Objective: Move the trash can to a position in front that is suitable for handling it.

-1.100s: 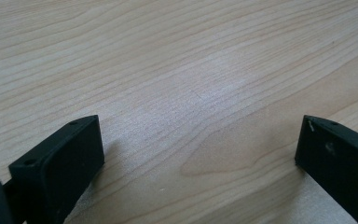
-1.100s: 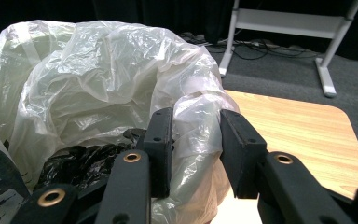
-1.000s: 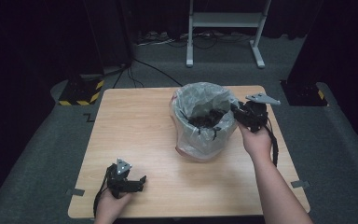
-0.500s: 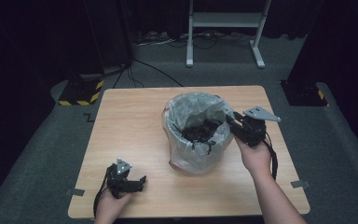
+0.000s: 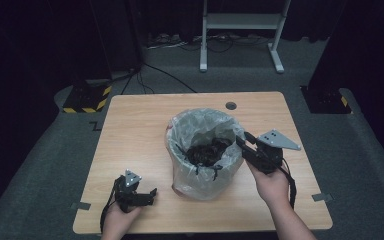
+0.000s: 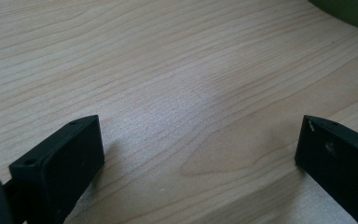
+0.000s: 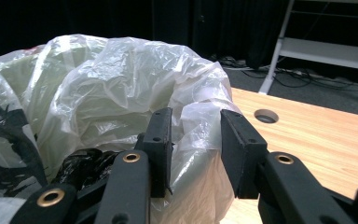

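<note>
Bin [image 5: 200,187] lined with clear plastic bag [image 5: 207,125], mid-tabletop [image 5: 130,125], dark scraps [image 5: 207,150] inside. Right gripper [image 5: 241,142] at bin's right rim, raised off tabletop, hand [image 5: 270,185] reaching in from near edge; jaws narrowed astride bag's rim fold [image 7: 200,121], grip uncertain. Left gripper [image 5: 150,192] resting low at near left, well apart from bin; jaws spread wide over bare wood, holding nothing.

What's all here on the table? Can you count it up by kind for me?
Handheld grippers: 2 (left gripper, right gripper)
Bins with clear plastic liner: 1
Heaps of black material inside the bin: 1
Total: 4
</note>
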{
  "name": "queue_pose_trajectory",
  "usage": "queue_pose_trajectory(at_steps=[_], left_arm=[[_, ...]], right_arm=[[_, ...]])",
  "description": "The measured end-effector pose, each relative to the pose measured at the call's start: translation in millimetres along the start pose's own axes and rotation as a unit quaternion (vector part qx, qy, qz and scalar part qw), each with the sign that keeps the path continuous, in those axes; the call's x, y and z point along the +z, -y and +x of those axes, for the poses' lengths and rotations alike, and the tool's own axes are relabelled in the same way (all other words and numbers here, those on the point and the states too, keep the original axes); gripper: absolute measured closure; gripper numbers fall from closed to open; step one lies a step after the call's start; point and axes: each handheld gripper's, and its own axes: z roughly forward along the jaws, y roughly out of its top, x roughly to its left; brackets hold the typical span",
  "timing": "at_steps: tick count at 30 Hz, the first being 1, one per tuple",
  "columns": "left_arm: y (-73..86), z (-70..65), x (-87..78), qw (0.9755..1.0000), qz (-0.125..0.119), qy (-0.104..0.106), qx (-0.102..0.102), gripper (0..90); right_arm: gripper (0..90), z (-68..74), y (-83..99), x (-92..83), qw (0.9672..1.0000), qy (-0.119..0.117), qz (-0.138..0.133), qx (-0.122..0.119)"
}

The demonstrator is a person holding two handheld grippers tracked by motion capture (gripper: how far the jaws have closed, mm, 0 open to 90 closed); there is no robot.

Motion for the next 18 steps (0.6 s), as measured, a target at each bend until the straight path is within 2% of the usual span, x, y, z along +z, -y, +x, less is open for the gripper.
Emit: queue_pose_trajectory(at_steps=[5,10,13,14,17,18], left_arm=[[0.0,0.0,0.0,1.0,0.0,0.0,0.0,0.9],[0.0,0.0,0.1,1.0,0.0,0.0,0.0,0.9],[-0.1,0.1,0.2,1.0,0.0,0.0,0.001,0.6],[-0.1,0.1,0.2,1.0,0.0,0.0,0.001,0.6],[-0.1,0.1,0.1,1.0,0.001,0.0,0.001,0.6],[-0.1,0.1,0.1,1.0,0.001,0.0,0.001,0.6]], right_arm=[[62.9,10.3,2.3,-5.8,0.9999,-0.009,-0.006,-0.013],[58.8,7.3,1.5,-13.9,0.9997,-0.009,-0.024,-0.005],[54.7,-0.7,5.1,-28.1,0.9986,0.005,-0.053,0.0],[54.7,-0.7,5.1,-28.1,0.9986,0.005,-0.053,0.0],[51.2,-10.0,22.4,-38.4,0.9967,0.027,-0.077,0.003],[51.2,-10.0,22.4,-38.4,0.9967,0.027,-0.077,0.003]])
